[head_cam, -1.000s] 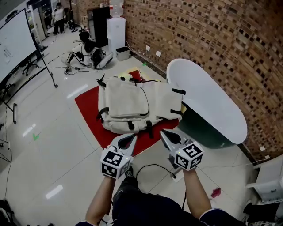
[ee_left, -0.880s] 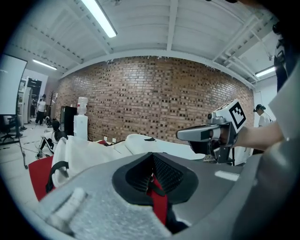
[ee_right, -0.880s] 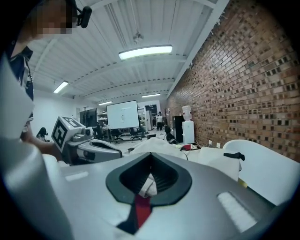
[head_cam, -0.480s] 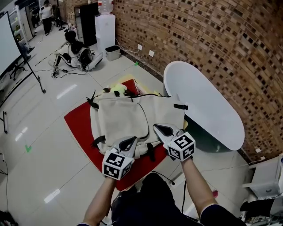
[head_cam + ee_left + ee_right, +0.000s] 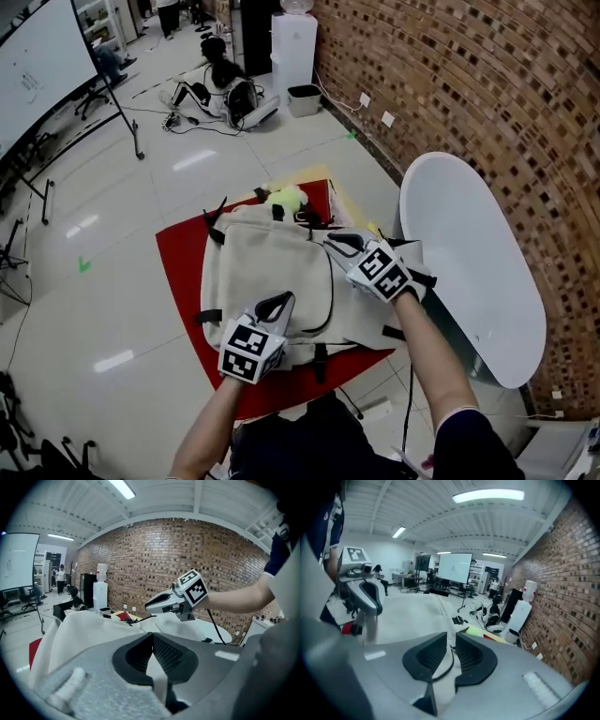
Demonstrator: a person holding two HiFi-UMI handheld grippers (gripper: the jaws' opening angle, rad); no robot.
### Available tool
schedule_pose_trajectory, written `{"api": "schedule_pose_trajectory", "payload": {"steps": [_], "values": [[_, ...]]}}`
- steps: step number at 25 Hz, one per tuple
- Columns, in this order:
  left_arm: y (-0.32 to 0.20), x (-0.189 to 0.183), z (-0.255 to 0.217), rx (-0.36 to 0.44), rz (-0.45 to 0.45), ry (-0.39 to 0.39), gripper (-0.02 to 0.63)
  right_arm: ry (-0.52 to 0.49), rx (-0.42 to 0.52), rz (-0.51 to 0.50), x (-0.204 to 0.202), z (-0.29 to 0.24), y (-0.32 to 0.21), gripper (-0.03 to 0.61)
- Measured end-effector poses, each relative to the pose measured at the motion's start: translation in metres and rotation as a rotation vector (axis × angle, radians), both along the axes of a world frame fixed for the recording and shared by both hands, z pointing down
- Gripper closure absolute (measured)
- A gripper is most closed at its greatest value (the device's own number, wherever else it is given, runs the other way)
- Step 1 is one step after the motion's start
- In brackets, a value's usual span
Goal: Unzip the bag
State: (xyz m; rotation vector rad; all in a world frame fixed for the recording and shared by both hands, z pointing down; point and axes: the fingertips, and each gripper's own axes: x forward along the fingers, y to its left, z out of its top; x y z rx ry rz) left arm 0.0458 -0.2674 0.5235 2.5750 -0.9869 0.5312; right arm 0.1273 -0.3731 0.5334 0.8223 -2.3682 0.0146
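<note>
- White oval table [image 5: 469, 253]: at brick wall, right of bag.
- Red mat [image 5: 183, 248]: on floor, under bag.
- Cream bag [image 5: 272, 272]: flat on mat, right edge just beside table.
- Right gripper [image 5: 332, 240]: over bag's upper right; jaws opening, narrow gap, dark zipper line [image 5: 452, 654] visible in gap, not pinched.
- Left gripper [image 5: 284, 298]: over bag's lower middle; jaw tips together, nothing gripped.

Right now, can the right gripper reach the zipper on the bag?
Probably yes. The right gripper hangs just over the top of the cream bag. Its jaws are opening, and a dark line, likely the zipper, runs between them. Nothing looks in the way.
</note>
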Motion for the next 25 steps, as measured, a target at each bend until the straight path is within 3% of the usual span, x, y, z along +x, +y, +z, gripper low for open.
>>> {"api": "schedule_pose_trajectory", "payload": {"steps": [2, 3, 6, 14, 19, 23, 25], "values": [[-0.008, 0.003, 0.004, -0.018, -0.040, -0.001, 0.609, 0.099, -0.033, -0.141, -0.002, 0.022, -0.015, 0.523], [-0.011, 0.005, 0.007, -0.029, -0.056, -0.005, 0.562, 0.154, -0.048, -0.212, -0.002, 0.034, -0.021, 0.531], [-0.021, 0.007, 0.015, -0.053, -0.108, -0.037, 0.537, 0.295, -0.058, -0.413, -0.001, 0.064, -0.035, 0.528], [-0.034, -0.005, 0.031, -0.090, -0.231, -0.087, 0.531, 0.492, 0.057, -0.853, -0.019, 0.107, -0.037, 0.482], [-0.037, -0.011, 0.035, -0.101, -0.273, -0.108, 0.531, 0.578, 0.115, -1.001, -0.026, 0.127, -0.044, 0.468], [-0.038, -0.016, 0.040, -0.111, -0.296, -0.128, 0.531, 0.586, 0.123, -1.017, -0.027, 0.125, -0.045, 0.520], [-0.038, -0.018, 0.043, -0.111, -0.295, -0.144, 0.531, 0.636, 0.142, -1.023, -0.018, 0.117, -0.043, 0.546]]}}
